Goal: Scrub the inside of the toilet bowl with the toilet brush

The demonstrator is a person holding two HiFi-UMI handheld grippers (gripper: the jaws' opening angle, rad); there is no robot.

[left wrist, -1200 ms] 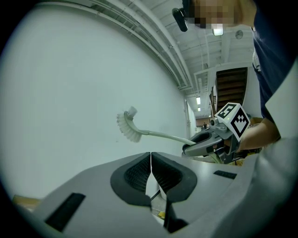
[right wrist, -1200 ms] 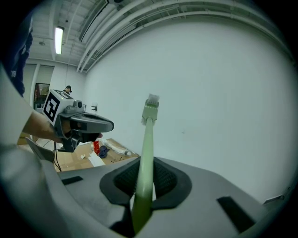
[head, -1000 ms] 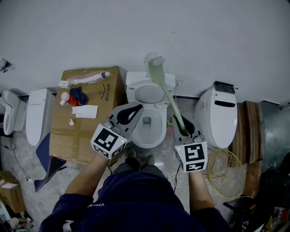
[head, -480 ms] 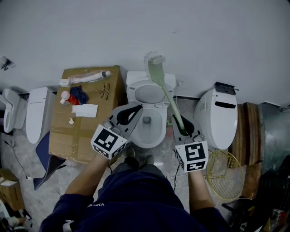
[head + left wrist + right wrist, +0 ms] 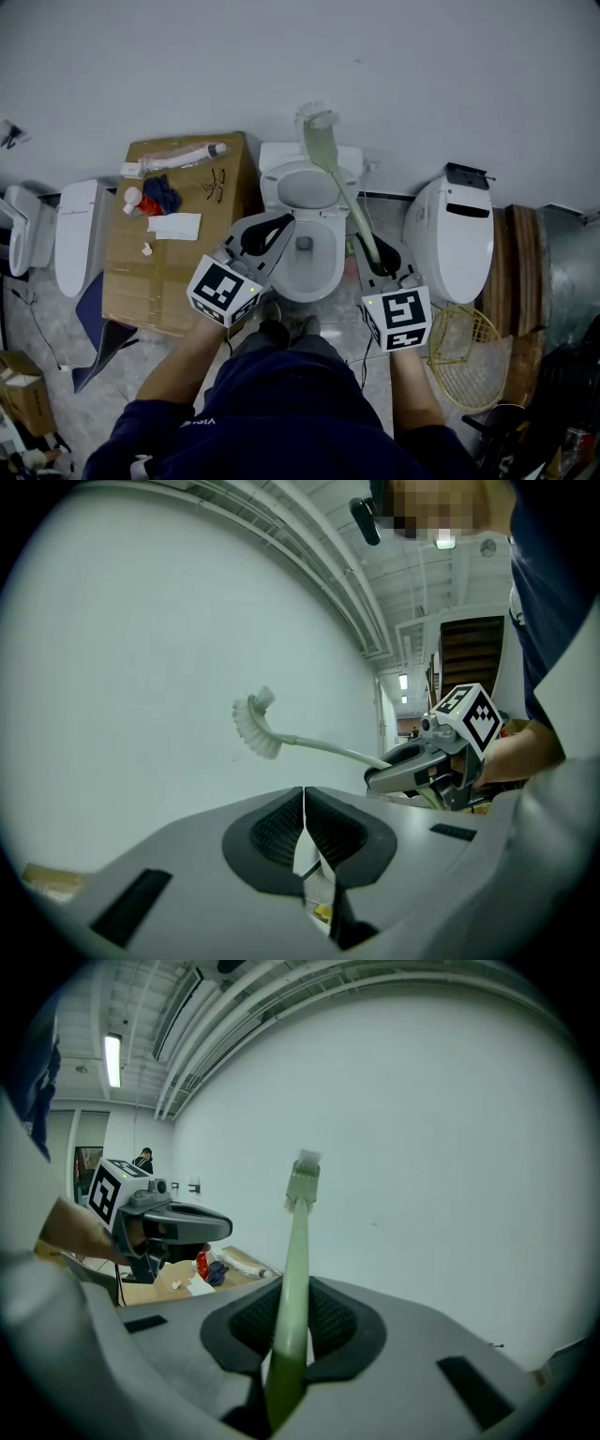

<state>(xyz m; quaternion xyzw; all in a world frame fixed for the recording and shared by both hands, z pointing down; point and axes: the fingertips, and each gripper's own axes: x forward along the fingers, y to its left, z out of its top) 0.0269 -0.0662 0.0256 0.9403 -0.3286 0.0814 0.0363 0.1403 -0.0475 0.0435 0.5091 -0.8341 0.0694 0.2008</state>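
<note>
Right gripper (image 5: 292, 1321): clamped low on the pale green handle of the toilet brush (image 5: 298, 1232).
Left gripper (image 5: 304, 832): jaws pressed together on nothing, poised by the left rim of the toilet bowl (image 5: 309, 291).
Brush: slants up across the bowl's right side, with its bristle head raised near the white wall.
Around: one cluttered cardboard box (image 5: 178, 253) on the left and one wire basket (image 5: 464, 356) on the right.
Count: two grippers, one brush.
Views: only the head view shows the bowl. Each gripper view shows the other gripper.
</note>
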